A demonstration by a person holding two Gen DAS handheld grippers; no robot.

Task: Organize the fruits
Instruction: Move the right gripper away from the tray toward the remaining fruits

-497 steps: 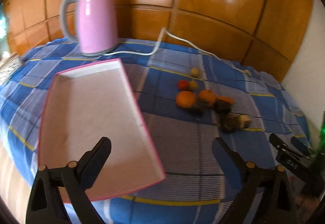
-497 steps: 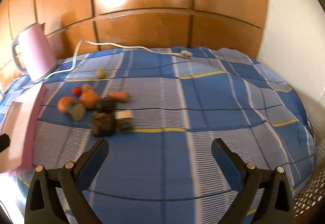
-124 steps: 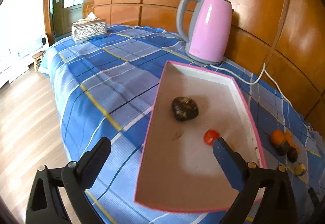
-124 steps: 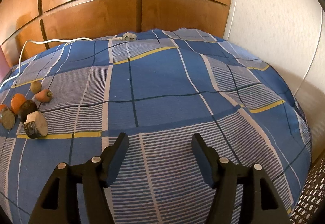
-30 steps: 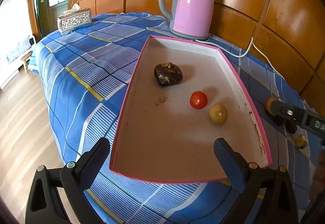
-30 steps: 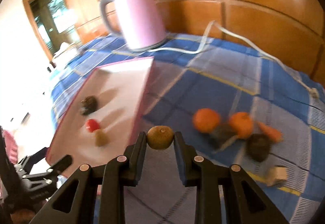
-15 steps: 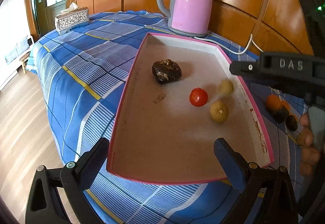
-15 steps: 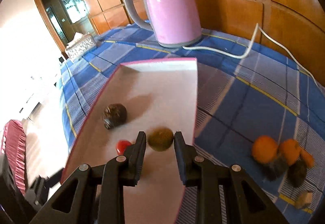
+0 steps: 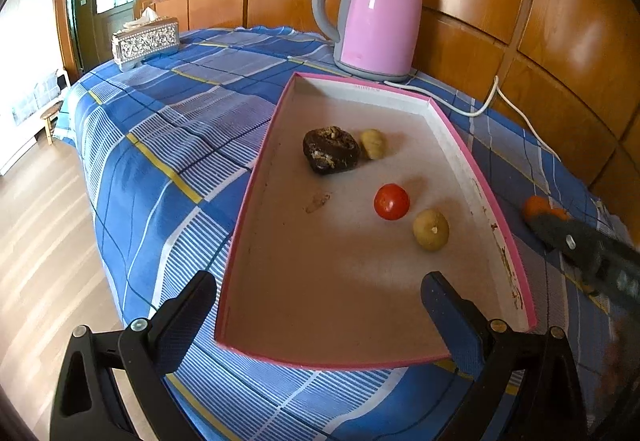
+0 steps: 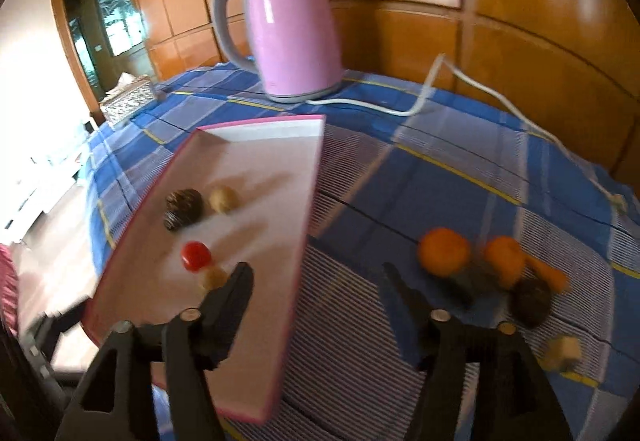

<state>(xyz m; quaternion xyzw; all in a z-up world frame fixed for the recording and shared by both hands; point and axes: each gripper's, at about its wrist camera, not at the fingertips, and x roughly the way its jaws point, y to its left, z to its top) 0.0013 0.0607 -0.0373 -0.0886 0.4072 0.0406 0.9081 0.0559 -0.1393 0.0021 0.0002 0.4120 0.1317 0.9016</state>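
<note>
Right wrist, kiwi [image 10: 223, 199] beyond right tool [image 10: 318, 291]

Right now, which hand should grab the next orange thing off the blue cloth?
Probably the right. The right gripper is open, empty and close to the oranges. The left gripper faces the pink tray.

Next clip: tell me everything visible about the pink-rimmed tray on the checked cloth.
The shallow rectangular pink-rimmed tray looks like a cardboard box lid: pink outside, white inner walls, a pale, slightly stained floor. It lies flat on the blue checked tablecloth, its far end near the pink electric kettle. Inside lie a dark brown lumpy fruit with a small yellowish fruit close beside it, a red tomato and another yellowish fruit. No claw touches it.
</note>
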